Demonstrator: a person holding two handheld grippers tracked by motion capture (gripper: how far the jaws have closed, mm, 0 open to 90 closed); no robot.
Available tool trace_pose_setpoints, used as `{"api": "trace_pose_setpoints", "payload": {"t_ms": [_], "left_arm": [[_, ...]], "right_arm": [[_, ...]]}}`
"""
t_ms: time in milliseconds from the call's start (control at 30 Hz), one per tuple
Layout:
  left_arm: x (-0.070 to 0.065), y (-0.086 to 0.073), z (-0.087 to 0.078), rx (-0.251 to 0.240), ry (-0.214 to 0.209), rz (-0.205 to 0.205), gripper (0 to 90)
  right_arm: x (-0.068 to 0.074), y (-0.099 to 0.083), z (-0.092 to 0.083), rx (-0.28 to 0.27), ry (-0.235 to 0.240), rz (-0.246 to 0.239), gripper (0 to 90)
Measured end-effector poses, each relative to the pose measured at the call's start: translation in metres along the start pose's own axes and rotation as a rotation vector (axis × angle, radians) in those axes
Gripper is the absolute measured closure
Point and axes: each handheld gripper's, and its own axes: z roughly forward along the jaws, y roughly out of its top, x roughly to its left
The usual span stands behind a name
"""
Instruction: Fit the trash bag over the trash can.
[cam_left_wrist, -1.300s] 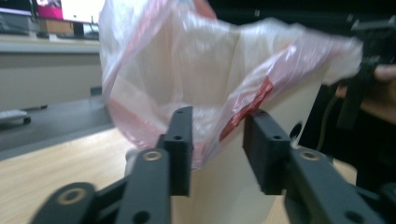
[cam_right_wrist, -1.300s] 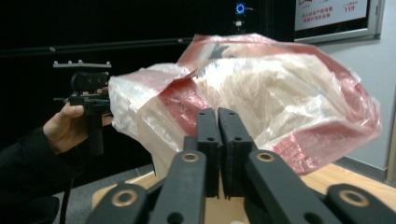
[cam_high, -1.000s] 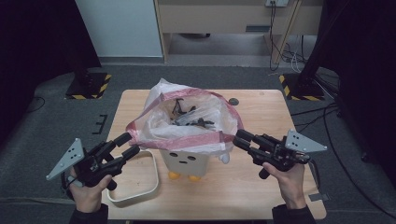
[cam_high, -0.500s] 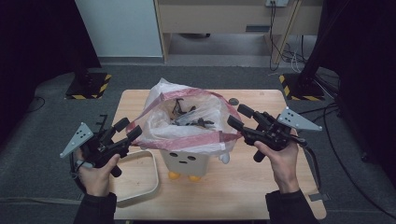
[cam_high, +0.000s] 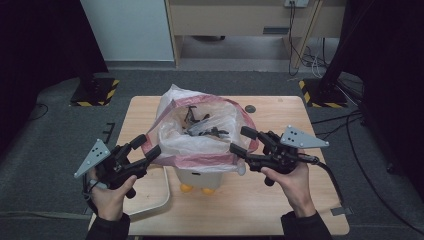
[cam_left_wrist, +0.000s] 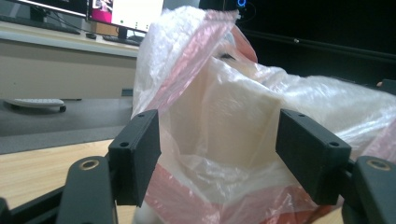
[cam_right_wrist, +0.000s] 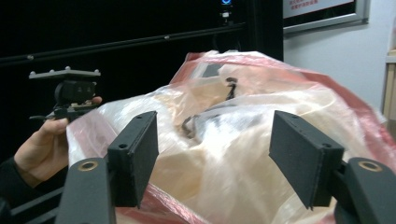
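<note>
A small white bin with orange feet stands mid-table, lined with a clear plastic bag that has a pink band around its rim. Dark scraps lie inside. My left gripper is at the bag's left edge. Its jaws have just been opening and now stand wide, with the bag film loose in the gap and not pinched. My right gripper is at the bag's right edge. Its jaws have also just been opening, and the bag bulges ahead of them unheld.
A white tray lies at the table's front left, beside the bin. The wooden table has bare room at front right. A small dark disc sits behind the bag. The other hand with the left gripper appears past the bag.
Both grippers' jaws have spread wider. The hands have shifted slightly inward along the bag's sides, and the bag rim is slacker than a second ago.
</note>
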Motion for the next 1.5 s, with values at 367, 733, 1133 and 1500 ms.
{"api": "trace_pose_setpoints", "payload": {"t_ms": [367,733,1133,1500], "left_arm": [[0.003,-0.02,0.004,0.075,0.016,0.003,28.9],[0.017,-0.023,0.001,0.066,0.065,-0.012,32.5],[0.028,0.009,-0.012,-0.057,0.104,0.037,39.0],[0.038,0.03,0.015,-0.047,0.102,0.091,42.9]], "right_arm": [[0.003,-0.035,-0.004,0.064,-0.028,-0.064,27.0],[-0.009,-0.05,-0.007,0.066,-0.065,-0.082,27.7],[-0.017,-0.028,-0.021,-0.097,-0.134,-0.051,28.3],[-0.041,-0.005,-0.011,-0.122,-0.21,-0.062,37.3]]}}
